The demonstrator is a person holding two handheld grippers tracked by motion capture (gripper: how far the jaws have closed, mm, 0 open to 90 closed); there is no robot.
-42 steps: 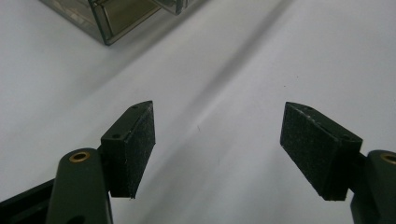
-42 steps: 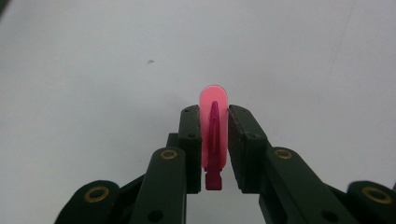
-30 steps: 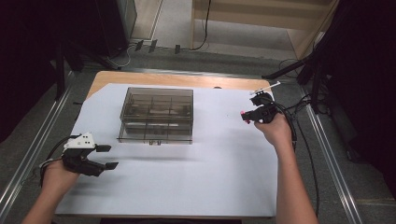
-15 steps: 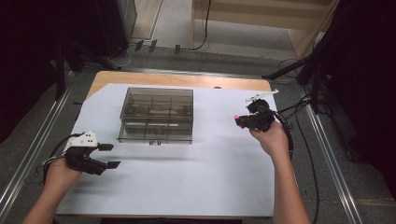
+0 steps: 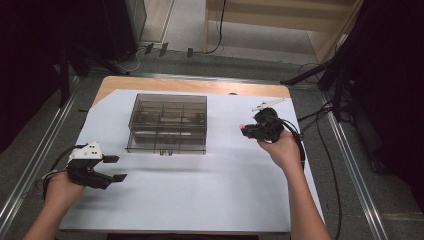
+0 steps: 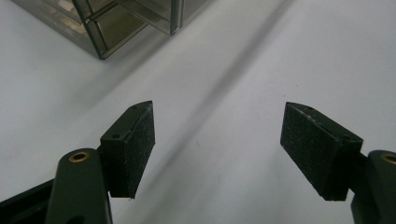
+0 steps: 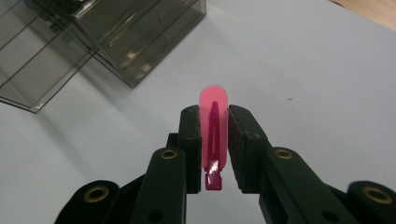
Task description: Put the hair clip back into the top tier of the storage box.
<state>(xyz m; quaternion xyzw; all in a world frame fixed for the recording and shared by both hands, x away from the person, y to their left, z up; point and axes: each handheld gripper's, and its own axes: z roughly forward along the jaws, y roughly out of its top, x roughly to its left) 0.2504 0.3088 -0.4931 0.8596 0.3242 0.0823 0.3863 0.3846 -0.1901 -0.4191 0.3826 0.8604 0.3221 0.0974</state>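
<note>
A smoky clear plastic organizer box point(image 5: 167, 123) with several compartments stands on the white sheet at the table's middle back. My right gripper point(image 5: 246, 130) hovers to the right of the box, shut on a pink hair clip point(image 7: 214, 135) that stands upright between its pads, its rounded tip pointing at the box point(image 7: 93, 37). My left gripper point(image 5: 116, 168) rests low at the front left of the sheet, open, with nothing between its pads point(image 6: 130, 147). A corner of the box point(image 6: 126, 23) shows ahead of it.
A white sheet point(image 5: 200, 200) covers most of the wooden table point(image 5: 190, 85). A thin white stick point(image 5: 268, 104) lies near the back right corner. Cables point(image 5: 320, 130) trail off the right edge. Metal rails run along both sides on the floor.
My right gripper has moved left and toward the front with the pink clip, closer to the box. The left gripper has barely shifted.
</note>
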